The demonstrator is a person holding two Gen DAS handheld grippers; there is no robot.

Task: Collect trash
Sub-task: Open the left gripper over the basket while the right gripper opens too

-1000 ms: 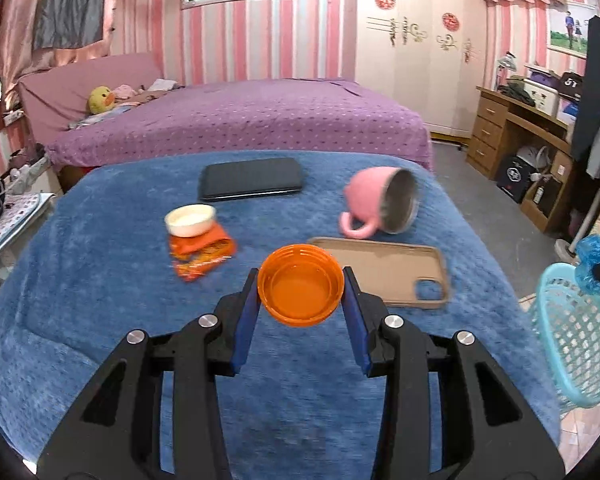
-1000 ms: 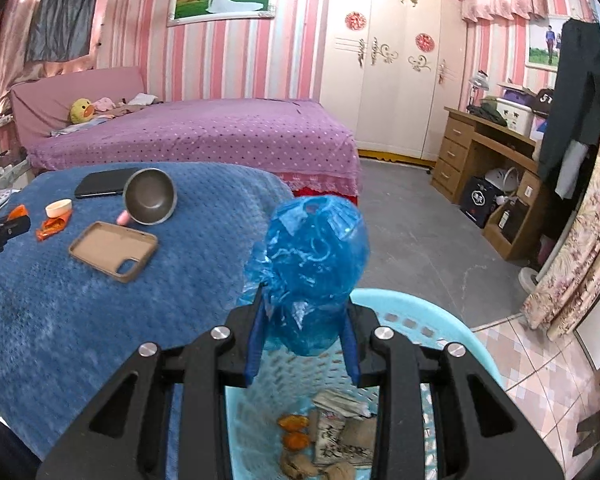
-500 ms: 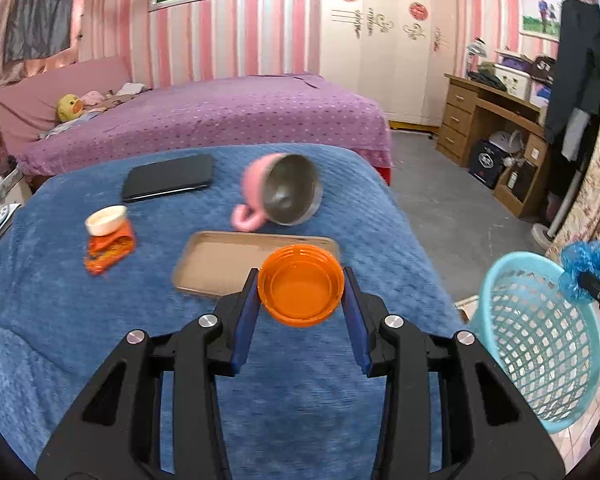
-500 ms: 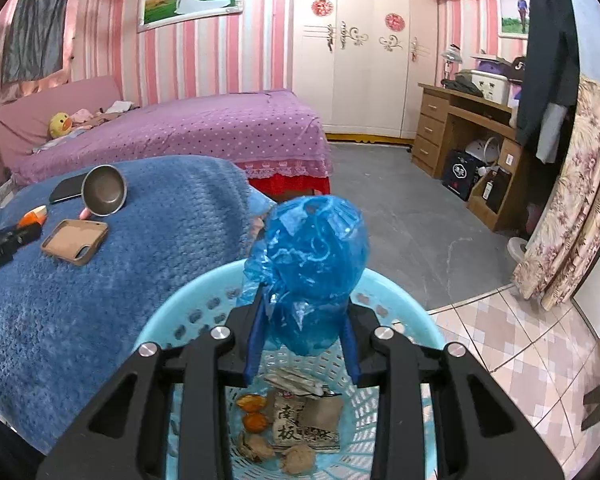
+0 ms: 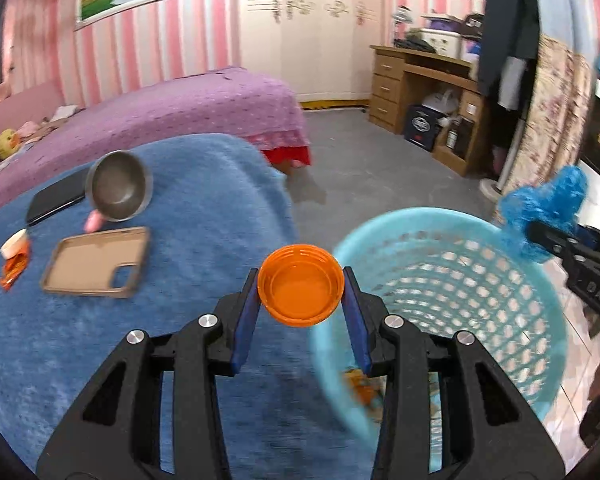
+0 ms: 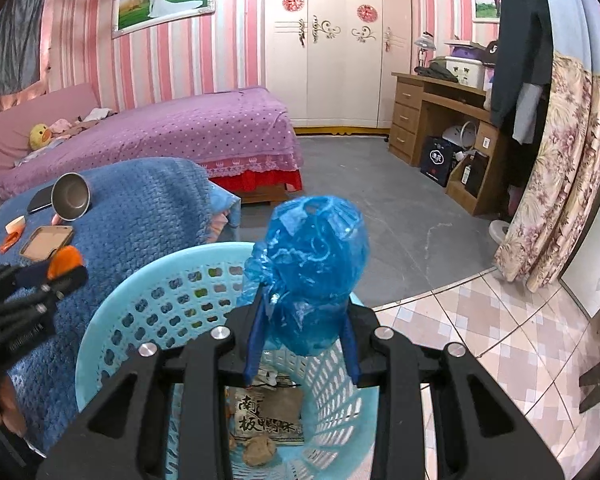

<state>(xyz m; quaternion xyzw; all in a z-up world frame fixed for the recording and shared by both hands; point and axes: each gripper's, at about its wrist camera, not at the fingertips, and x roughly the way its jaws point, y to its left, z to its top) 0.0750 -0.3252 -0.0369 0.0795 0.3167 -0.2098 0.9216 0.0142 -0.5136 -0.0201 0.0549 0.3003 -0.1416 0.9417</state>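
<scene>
Over the basket [image 6: 112, 320]: my right gripper [image 6: 302, 336] clamps a blue bag [image 6: 312, 268], my left gripper [image 5: 300, 312] an orange lid [image 5: 301, 296] at its nine o'clock rim. Scraps already lie inside; a wrapper [image 5: 14, 270] remains on the blanket [image 5: 204, 216].

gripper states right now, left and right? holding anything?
Left gripper: shut on the orange lid, near the basket rim.
Right gripper: shut on the crumpled blue plastic bag, above the basket.
</scene>
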